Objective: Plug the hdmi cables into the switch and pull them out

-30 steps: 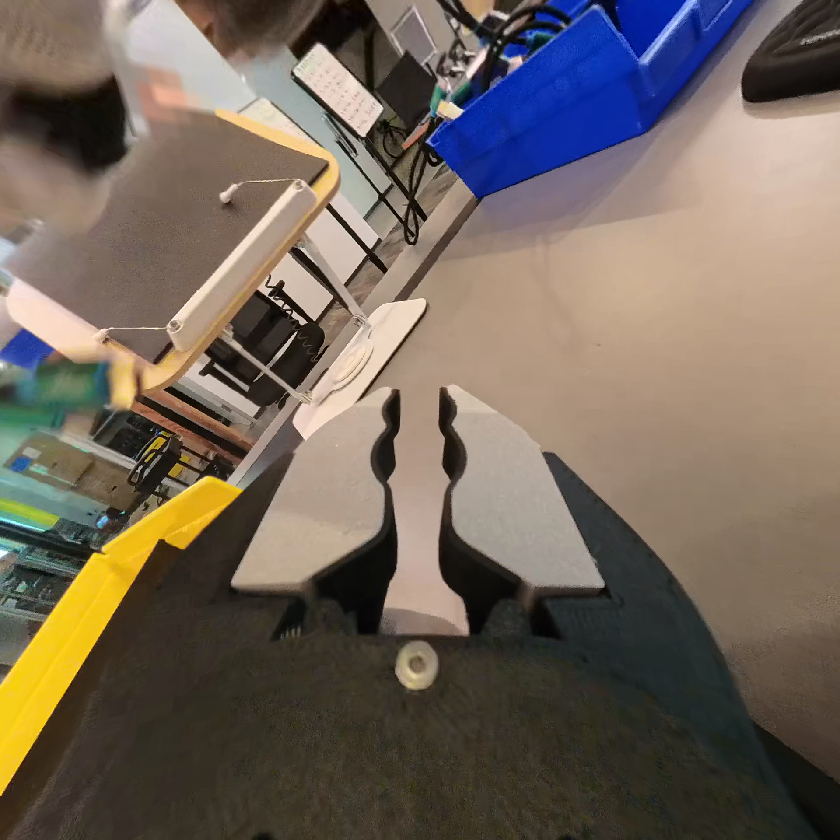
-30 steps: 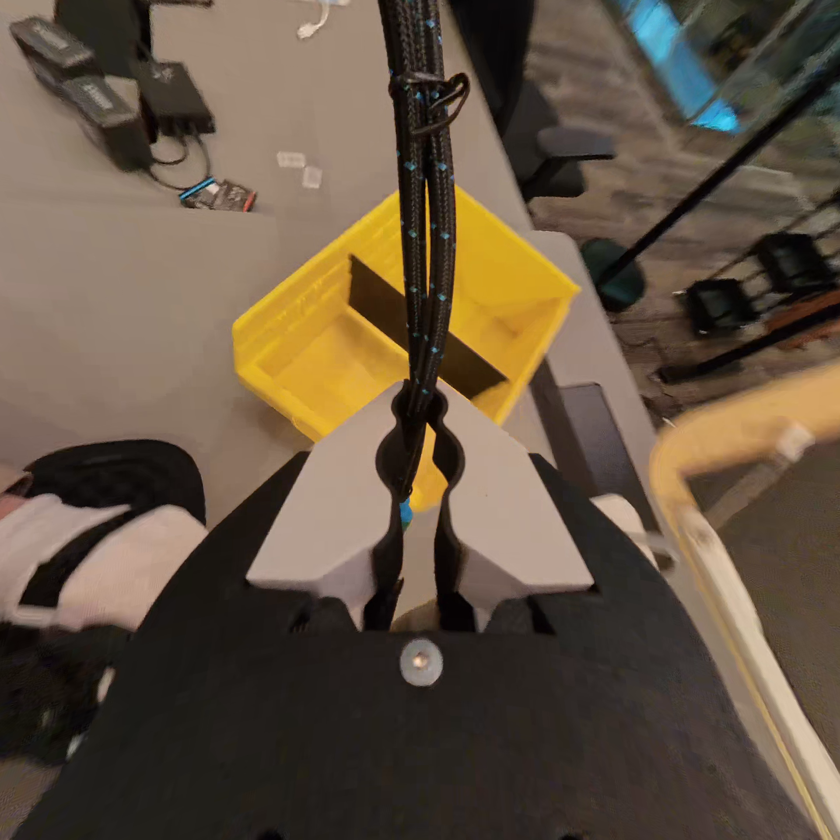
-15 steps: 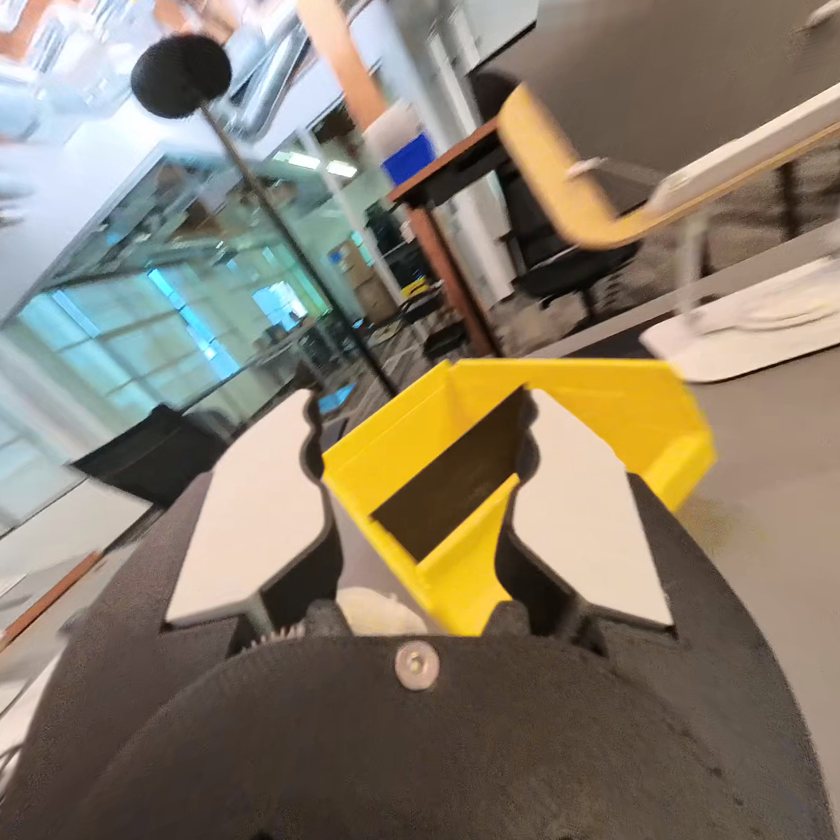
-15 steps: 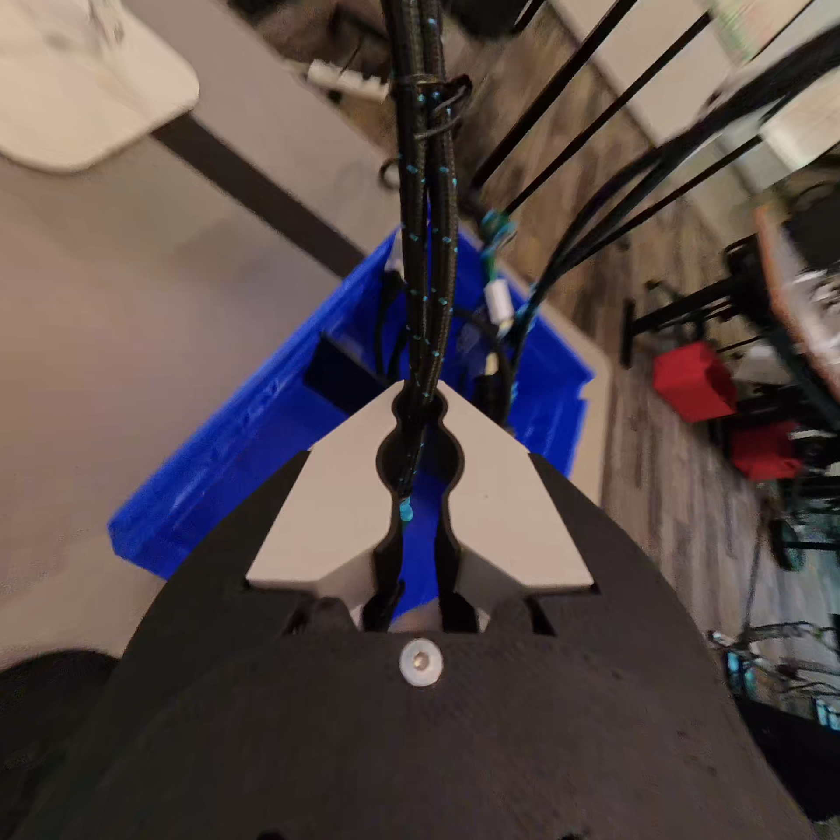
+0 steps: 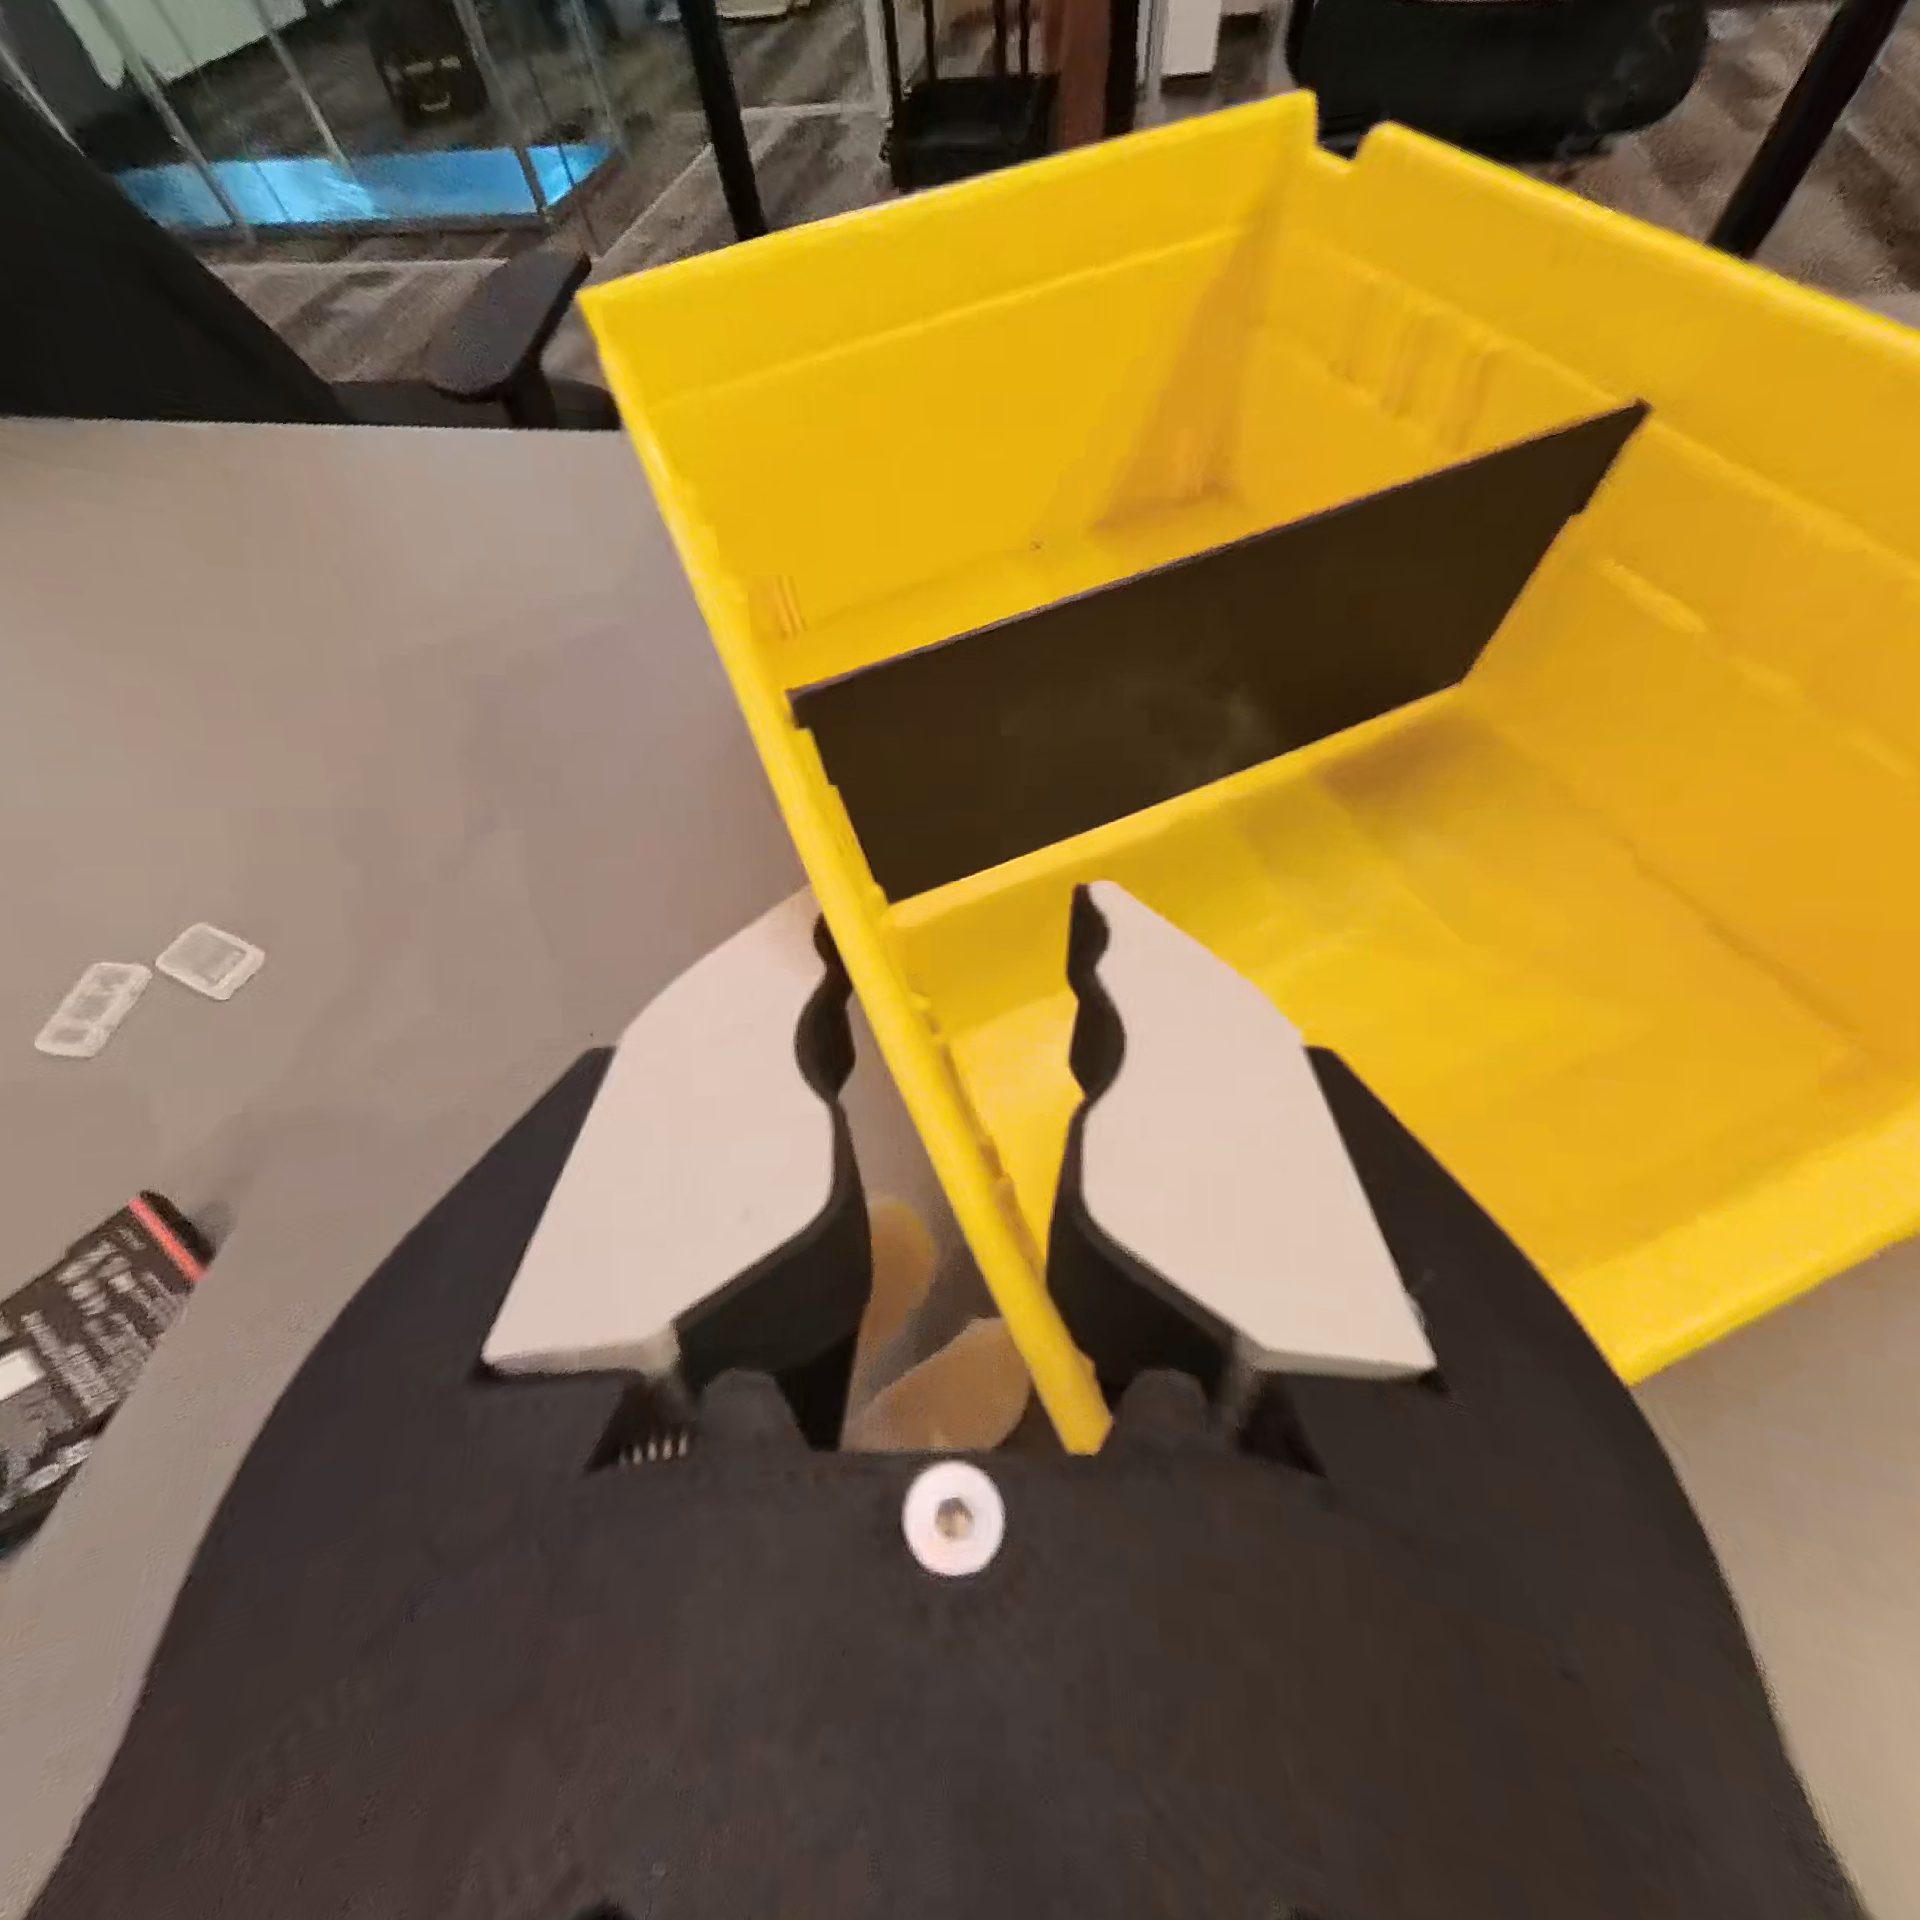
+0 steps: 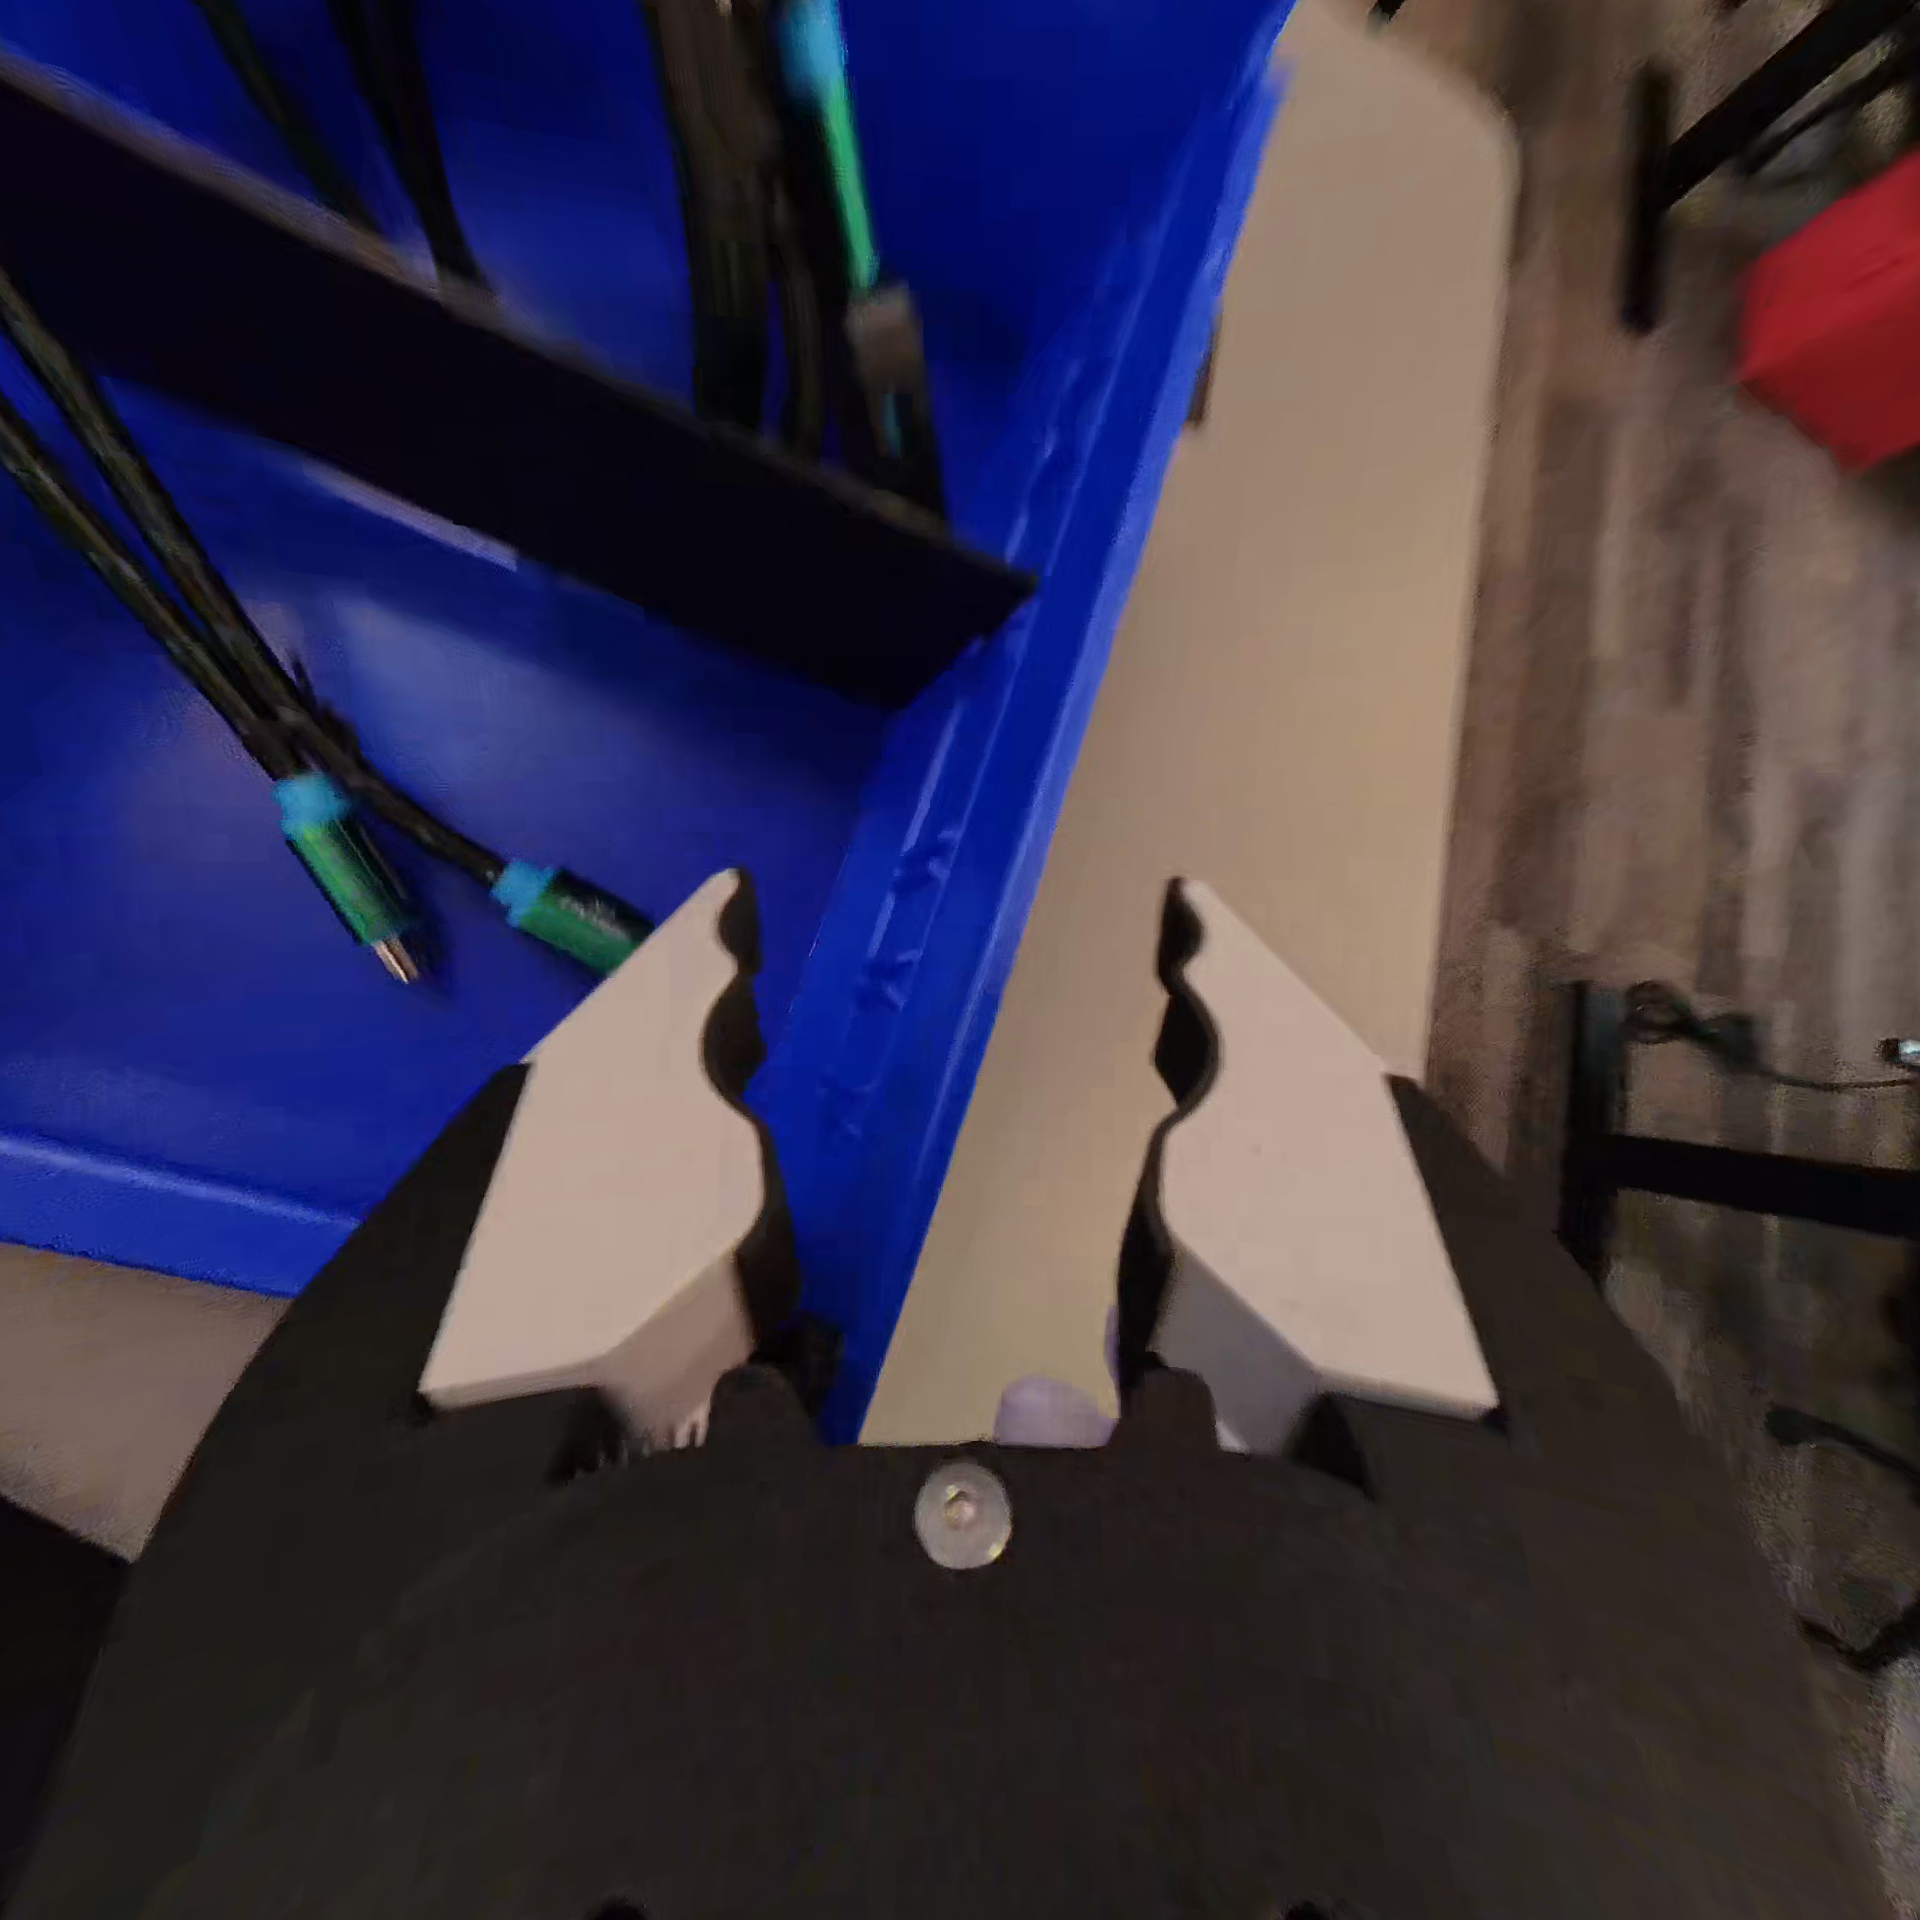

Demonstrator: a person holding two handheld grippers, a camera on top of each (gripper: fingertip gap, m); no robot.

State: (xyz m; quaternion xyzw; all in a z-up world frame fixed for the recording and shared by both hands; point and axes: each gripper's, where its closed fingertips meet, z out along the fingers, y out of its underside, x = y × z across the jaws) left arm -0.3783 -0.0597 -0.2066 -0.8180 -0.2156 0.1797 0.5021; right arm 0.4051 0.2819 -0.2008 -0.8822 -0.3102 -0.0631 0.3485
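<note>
On the grey desk (image 6: 1278,623), my right claw (image 6: 956,904) has let go; cable bundle (image 6: 343,831) lies left in the blue bin (image 6: 935,831). Left claw (image 5: 951,914), wide, straddles the yellow bin's (image 5: 1558,1039) wall.

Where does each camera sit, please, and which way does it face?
Left wrist view: on the left gripper, looking down its open fingers astride the wall of a yellow bin.
Right wrist view: on the right gripper, looking down its open fingers astride the wall of a blue bin holding cables.
Shared: the grey table only.
</note>
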